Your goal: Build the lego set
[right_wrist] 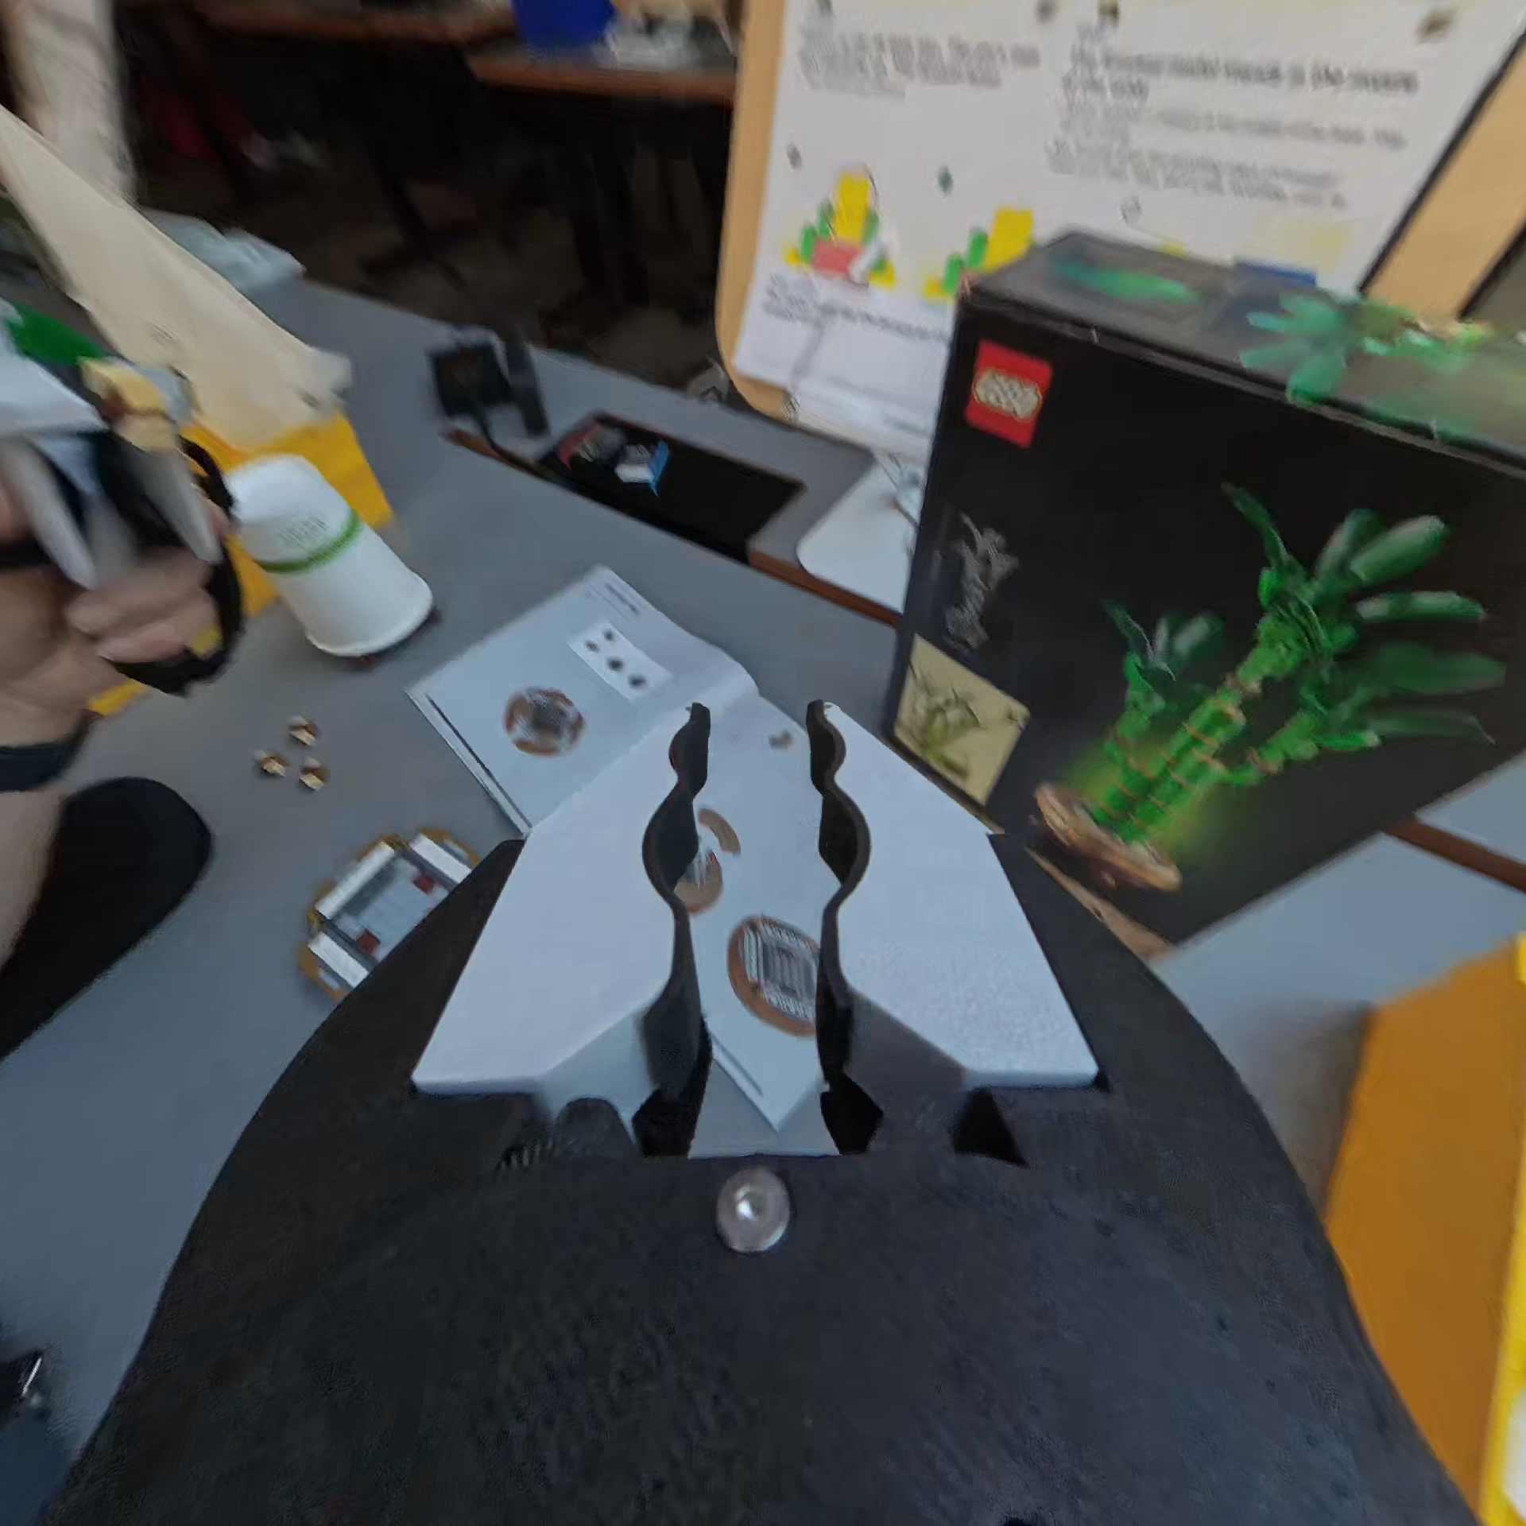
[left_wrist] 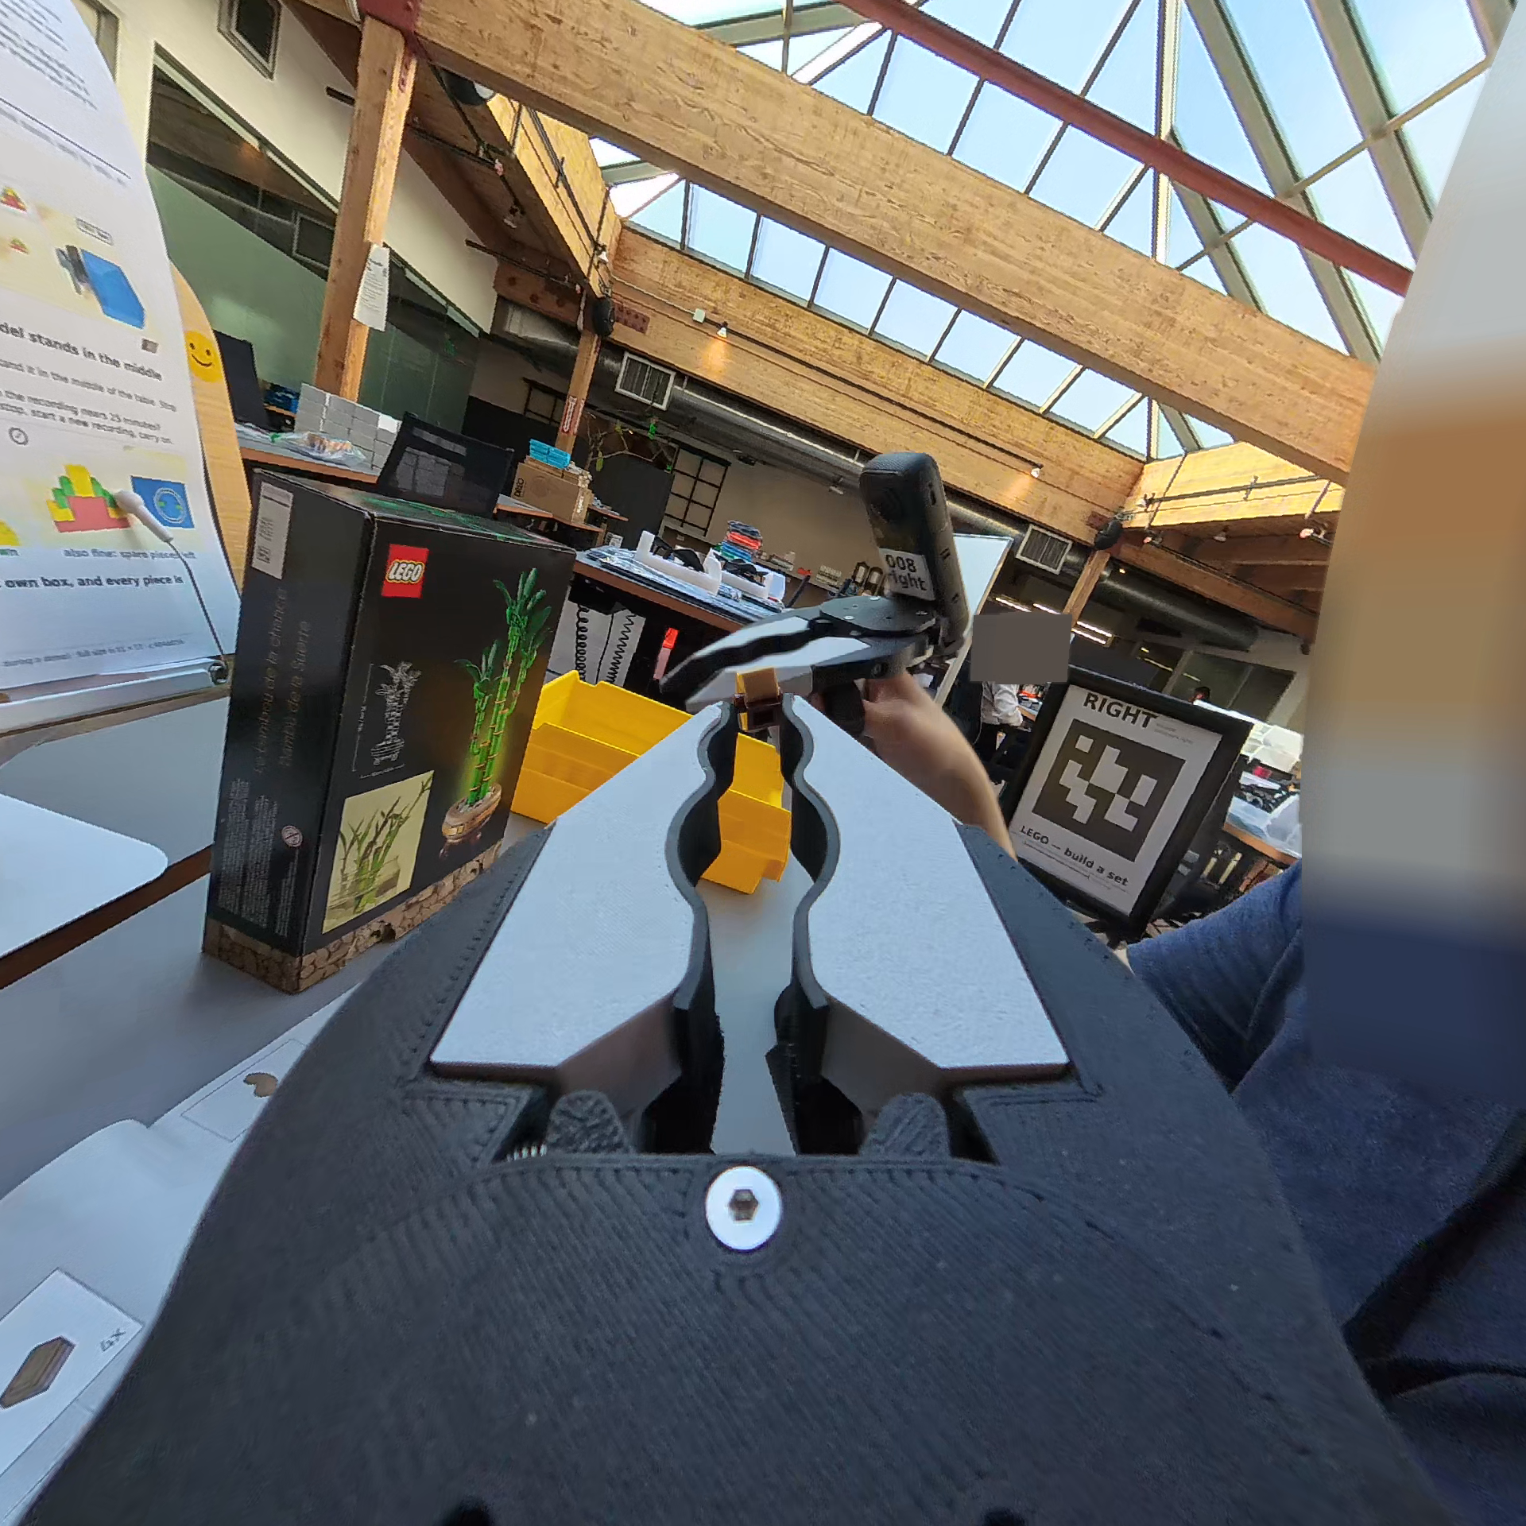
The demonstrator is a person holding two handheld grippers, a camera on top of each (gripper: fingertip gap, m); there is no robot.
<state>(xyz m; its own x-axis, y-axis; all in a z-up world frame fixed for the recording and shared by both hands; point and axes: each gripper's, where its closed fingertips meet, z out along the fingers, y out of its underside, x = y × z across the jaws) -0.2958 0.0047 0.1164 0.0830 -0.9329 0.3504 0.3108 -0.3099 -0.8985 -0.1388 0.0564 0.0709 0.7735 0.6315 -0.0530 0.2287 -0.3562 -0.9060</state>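
Note:
My left gripper (left_wrist: 760, 712) is shut on a small tan and brown piece (left_wrist: 758, 695) and holds it up in the air. In the right wrist view the left gripper (right_wrist: 132, 405) is at the upper left, blurred, with the piece (right_wrist: 144, 425) at its tips. My right gripper (right_wrist: 760, 722) is open and empty above the instruction booklet (right_wrist: 594, 702). In the left wrist view it (left_wrist: 687, 690) hangs just behind the held piece, tips pointing left. A round brown and white base build (right_wrist: 388, 900) lies on the grey table (right_wrist: 206, 1073), with a few small tan pieces (right_wrist: 293, 755) beside it.
The black set box (left_wrist: 388, 727) (right_wrist: 1197, 619) stands upright. A yellow bin (left_wrist: 611, 743) is behind my left gripper's tips, another yellow bin (right_wrist: 1437, 1197) at the right. A white cup (right_wrist: 330, 553), an instruction sheet on a stand (left_wrist: 82, 372) and a framed marker sign (left_wrist: 1115, 793) stand around. Tip to tip, the grippers are about 15 cm apart.

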